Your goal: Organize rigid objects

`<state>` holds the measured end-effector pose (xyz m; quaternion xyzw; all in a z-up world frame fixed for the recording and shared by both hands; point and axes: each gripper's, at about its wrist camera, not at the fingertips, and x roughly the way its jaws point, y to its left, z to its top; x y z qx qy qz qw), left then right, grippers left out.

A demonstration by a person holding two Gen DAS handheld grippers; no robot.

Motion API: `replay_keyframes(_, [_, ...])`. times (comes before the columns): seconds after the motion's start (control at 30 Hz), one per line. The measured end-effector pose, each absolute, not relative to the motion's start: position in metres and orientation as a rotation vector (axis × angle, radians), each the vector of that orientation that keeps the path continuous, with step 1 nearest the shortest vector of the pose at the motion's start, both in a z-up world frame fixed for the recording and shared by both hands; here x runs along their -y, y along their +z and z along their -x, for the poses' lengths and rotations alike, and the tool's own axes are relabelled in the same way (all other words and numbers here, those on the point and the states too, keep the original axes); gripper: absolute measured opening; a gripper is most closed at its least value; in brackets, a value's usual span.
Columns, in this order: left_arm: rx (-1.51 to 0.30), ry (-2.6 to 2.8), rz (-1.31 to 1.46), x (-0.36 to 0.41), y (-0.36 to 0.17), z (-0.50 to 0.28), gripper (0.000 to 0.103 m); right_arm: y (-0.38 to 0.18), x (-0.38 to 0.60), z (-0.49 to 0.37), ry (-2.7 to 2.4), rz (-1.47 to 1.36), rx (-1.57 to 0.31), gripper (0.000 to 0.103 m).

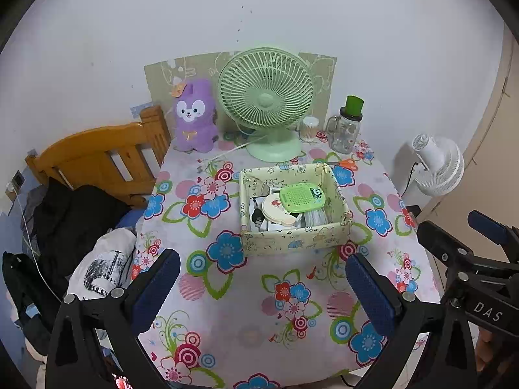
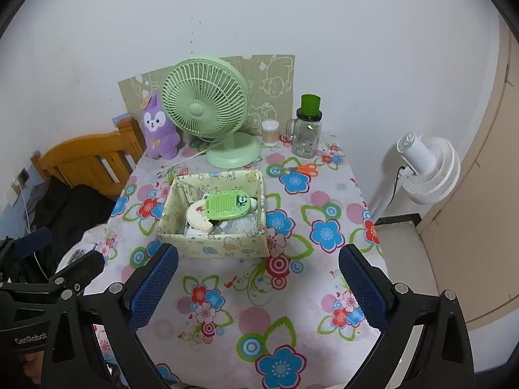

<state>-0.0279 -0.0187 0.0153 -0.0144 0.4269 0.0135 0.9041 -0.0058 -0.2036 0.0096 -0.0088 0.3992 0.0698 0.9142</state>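
Blue-padded and spread wide, both grippers are hovering over the near part of the floral tablecloth (image 1: pixel 246 317) with nothing between their fingers. The left gripper (image 1: pixel 262 288) is hanging at about 6 o'clock in its own view, and the right gripper (image 2: pixel 258 287) is doing the same in the right wrist view.

Sitting near the middle of the table, toward 12 o'clock from each gripper, is the patterned storage box (image 1: pixel 293 238). It is holding a green perforated case (image 1: pixel 300 197) lying on top of a cream round disc (image 1: pixel 275 210), with cards or papers and a dark item underneath that are too jumbled to make out.

Beyond the box, at 12 o'clock, a green desk fan (image 1: pixel 266 97) is standing upright. A purple plush toy (image 1: pixel 194 116) is sitting at its 9 o'clock, and a cotton-swab jar (image 1: pixel 308 128) and a glass mug with a green lid (image 1: pixel 347 126) are standing at its 3 o'clock. Orange-handled scissors (image 2: pixel 300 168) are lying flat at 1 o'clock from the box, apart from it.
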Motion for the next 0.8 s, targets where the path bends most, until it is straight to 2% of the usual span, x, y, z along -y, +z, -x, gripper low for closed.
replay_keyframes(0.8, [-0.870, 0.036, 0.020, 0.0152, 0.0164, 0.0284, 0.103, 0.0133, 0.1966, 0.0094, 0.111, 0.039, -0.811, 0.100])
